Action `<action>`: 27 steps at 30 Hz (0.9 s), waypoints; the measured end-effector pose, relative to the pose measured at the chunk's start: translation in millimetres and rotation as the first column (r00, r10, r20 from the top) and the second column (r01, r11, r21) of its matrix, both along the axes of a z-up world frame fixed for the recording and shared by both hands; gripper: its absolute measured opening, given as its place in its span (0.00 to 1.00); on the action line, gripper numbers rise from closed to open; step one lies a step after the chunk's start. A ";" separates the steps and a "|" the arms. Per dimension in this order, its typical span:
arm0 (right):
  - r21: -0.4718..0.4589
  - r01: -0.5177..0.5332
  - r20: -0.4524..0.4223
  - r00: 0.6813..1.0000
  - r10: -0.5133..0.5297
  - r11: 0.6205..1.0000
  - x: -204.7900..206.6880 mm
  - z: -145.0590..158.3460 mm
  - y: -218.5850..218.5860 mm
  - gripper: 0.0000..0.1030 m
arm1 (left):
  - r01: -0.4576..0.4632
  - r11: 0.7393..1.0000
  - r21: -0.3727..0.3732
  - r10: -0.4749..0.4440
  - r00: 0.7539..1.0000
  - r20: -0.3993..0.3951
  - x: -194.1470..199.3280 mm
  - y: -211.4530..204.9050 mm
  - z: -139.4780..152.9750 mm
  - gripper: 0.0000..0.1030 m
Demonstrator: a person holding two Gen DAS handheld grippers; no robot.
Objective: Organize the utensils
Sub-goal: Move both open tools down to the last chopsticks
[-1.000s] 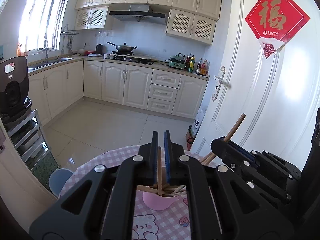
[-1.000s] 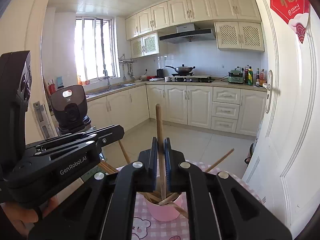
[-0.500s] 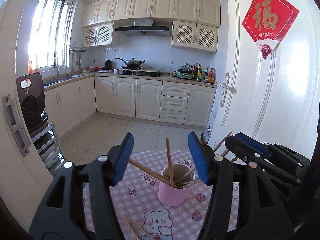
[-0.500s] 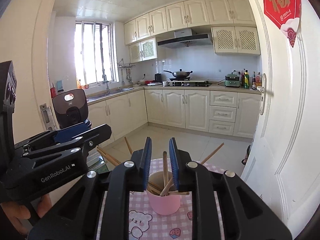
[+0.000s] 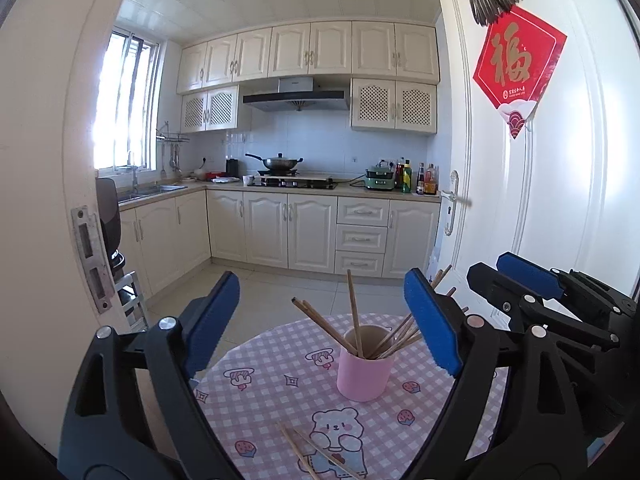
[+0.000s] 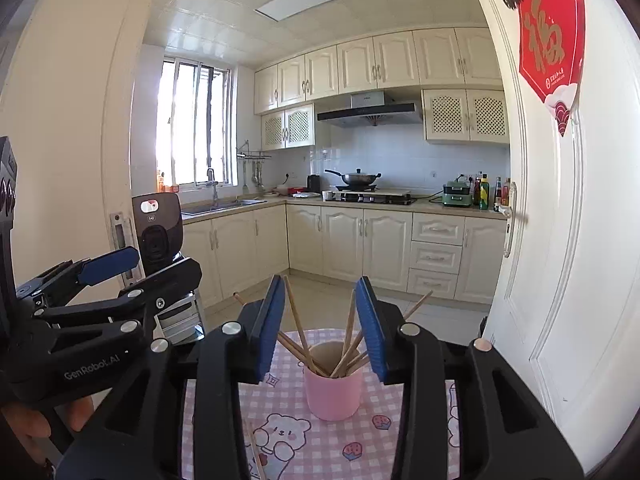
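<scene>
A pink cup stands on the pink checked tablecloth and holds several wooden chopsticks. It also shows in the right wrist view with its chopsticks. My left gripper is open and empty, raised behind the cup. My right gripper is open and empty, its pads either side of the chopsticks above the cup. Two loose chopsticks lie on the cloth in front of the cup, and they also show in the right wrist view.
A white door with a red paper sign stands close on the right. A door frame is on the left, with a black appliance on a rack behind it. Kitchen cabinets lie beyond the table.
Both grippers opened, each letting go of a chopstick that now stands in the cup. Both have drawn back and up from the cup.
</scene>
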State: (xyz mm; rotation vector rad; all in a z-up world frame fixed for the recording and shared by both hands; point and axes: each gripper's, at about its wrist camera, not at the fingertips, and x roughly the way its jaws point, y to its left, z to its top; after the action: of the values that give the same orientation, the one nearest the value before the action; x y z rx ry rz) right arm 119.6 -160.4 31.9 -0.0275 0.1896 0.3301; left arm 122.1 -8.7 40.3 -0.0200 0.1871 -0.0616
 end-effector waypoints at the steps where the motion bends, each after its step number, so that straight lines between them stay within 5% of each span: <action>1: -0.001 0.004 0.011 1.000 -0.004 1.000 -5.6 -0.3 0.4 0.40 | -0.006 1.000 -0.004 0.006 1.000 0.018 -7.3 2.5 -0.3 0.84; 8: 0.012 0.022 0.032 0.999 -0.023 1.000 -31.1 -10.9 0.4 0.58 | -0.011 1.000 -0.016 0.012 0.998 0.060 -38.3 13.5 -11.0 0.90; 15: -0.036 0.041 0.008 0.999 -0.040 0.999 -42.7 -38.3 3.1 0.64 | -0.029 1.000 0.001 0.029 0.998 0.051 -54.8 17.5 -42.7 0.92; 21: -0.060 0.033 -0.063 0.997 -0.037 0.998 -40.5 -70.4 1.1 0.64 | -0.032 0.999 -0.008 0.031 0.994 -0.105 -42.3 29.0 -79.7 0.92; 27: -0.090 -0.004 -0.180 0.984 -0.013 0.996 -27.3 -108.2 8.1 0.64 | -0.036 0.995 -0.092 -0.002 0.926 -0.378 -9.7 42.3 -127.0 0.92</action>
State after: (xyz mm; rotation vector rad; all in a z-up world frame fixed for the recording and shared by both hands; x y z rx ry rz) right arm 92.2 -152.3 -76.3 -0.0860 0.3844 0.3194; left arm 112.4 33.6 -86.7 -0.1319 0.5715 -0.0490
